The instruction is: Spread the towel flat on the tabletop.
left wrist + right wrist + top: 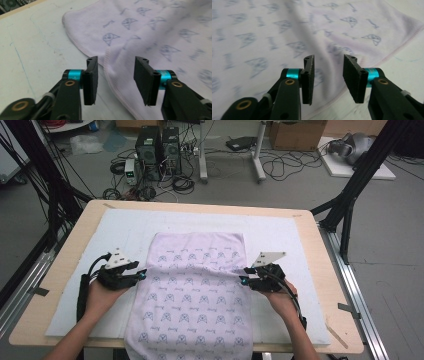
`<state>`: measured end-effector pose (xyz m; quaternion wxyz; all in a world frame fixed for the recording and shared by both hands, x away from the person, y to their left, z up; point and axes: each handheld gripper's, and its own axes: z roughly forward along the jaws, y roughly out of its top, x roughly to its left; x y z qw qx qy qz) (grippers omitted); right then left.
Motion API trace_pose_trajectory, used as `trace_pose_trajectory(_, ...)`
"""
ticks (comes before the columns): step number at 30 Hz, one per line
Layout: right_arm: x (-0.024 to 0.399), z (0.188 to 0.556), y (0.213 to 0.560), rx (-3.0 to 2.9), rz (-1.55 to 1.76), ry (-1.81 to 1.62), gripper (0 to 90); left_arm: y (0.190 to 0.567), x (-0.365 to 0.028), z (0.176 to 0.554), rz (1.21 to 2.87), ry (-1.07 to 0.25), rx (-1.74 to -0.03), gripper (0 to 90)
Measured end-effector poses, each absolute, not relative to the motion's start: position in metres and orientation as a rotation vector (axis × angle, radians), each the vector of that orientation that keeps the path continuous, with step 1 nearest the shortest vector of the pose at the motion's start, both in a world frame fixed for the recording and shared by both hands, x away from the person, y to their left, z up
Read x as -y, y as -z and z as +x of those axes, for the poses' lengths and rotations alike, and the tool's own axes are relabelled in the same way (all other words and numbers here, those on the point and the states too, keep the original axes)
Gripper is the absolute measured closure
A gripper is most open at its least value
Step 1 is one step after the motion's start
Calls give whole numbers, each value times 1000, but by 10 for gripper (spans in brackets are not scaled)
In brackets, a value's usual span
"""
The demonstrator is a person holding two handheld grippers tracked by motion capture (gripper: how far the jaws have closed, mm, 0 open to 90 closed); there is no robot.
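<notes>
Table (320,250), white mat (125,227); patterned cloth (197,285) lies flat on the mat, near end overhanging. Left gripper (142,275) and right gripper (242,280), both released, flank its side hems. Likely next: pinch hems to fold.

No word, brand, number or label can be read in any of the three views. The only marks are on the pale lilac cloth (192,285), which lies on the white mat (290,240): a repeating grey-blue print of small rounded face-like figures with short bone-like strokes between them, in rows across the cloth. They are pictures, not letters. The mat beside the cloth carries faint blue pen lines, forming no character.
</notes>
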<state>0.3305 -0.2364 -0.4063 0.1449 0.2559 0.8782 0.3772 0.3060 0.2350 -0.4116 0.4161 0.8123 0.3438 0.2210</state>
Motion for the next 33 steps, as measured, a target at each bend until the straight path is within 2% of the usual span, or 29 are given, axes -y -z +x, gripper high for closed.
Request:
trace_pose_trajectory(3, 236, 314, 404, -2547, 668, -1109, 562, 412, -235, 289, 2046, -506, -816, 505)
trace_pose_trajectory(4, 232, 298, 407, -2592, 608, -1142, 527, 417, -231, 273, 2070, -441, -760, 496)
trace_pose_trajectory(6, 229, 288, 413, -2645, 577, -1178, 511, 420, -229, 267, 2084, -402, -733, 494)
trace_pose_trajectory(8, 222, 280, 422, -2707, 548, -1177, 501, 435, -218, 256, 2171, -277, -669, 480)
trace_pose_trajectory(9, 217, 277, 428, -2751, 519, -1160, 511, 440, -215, 254, 2208, -257, -654, 466)
trace_pose_trajectory(11, 210, 274, 436, -2816, 490, -1116, 610, 446, -213, 249, 2207, -284, -613, 496)
trace_pose_trajectory(12, 210, 274, 436, -2816, 490, -1116, 610, 446, -213, 249, 2207, -284, -613, 624)
trace_pose_trajectory(13, 208, 272, 440, -2826, 449, -1153, 782, 446, -214, 245, 2193, -262, -604, 776)
trace_pose_trajectory(14, 207, 271, 440, -2835, 456, -1156, 849, 445, -214, 243, 2207, -264, -588, 850)
trace_pose_trajectory(16, 206, 267, 439, -2835, 406, -1136, 875, 444, -213, 239, 2222, -273, -582, 876)
trace_pose_trajectory(21, 208, 243, 435, -2901, 335, -1159, 880, 436, -225, 212, 2227, -229, -514, 879)
trace_pose_trajectory(23, 211, 222, 424, -2879, 256, -1276, 848, 426, -231, 190, 2198, -167, -435, 864)
trace_pose_trajectory(24, 213, 216, 418, -2843, 250, -1324, 806, 426, -231, 190, 2198, -167, -435, 809)
trace_pose_trajectory(25, 215, 215, 414, -2824, 266, -1359, 765, 425, -229, 191, 2199, -199, -462, 700)
trace_pose_trajectory(28, 214, 229, 416, -2822, 326, -1241, 669, 428, -226, 200, 2209, -227, -488, 565)
trace_pose_trajectory(30, 212, 240, 426, -2870, 368, -1200, 656, 432, -222, 207, 2207, -221, -510, 559)
trace_pose_trajectory(32, 211, 242, 435, -2885, 371, -1156, 658, 441, -215, 210, 2259, -215, -514, 632)
trace_pose_trajectory(33, 211, 243, 439, -2885, 380, -1148, 681, 441, -215, 210, 2259, -215, -514, 723)
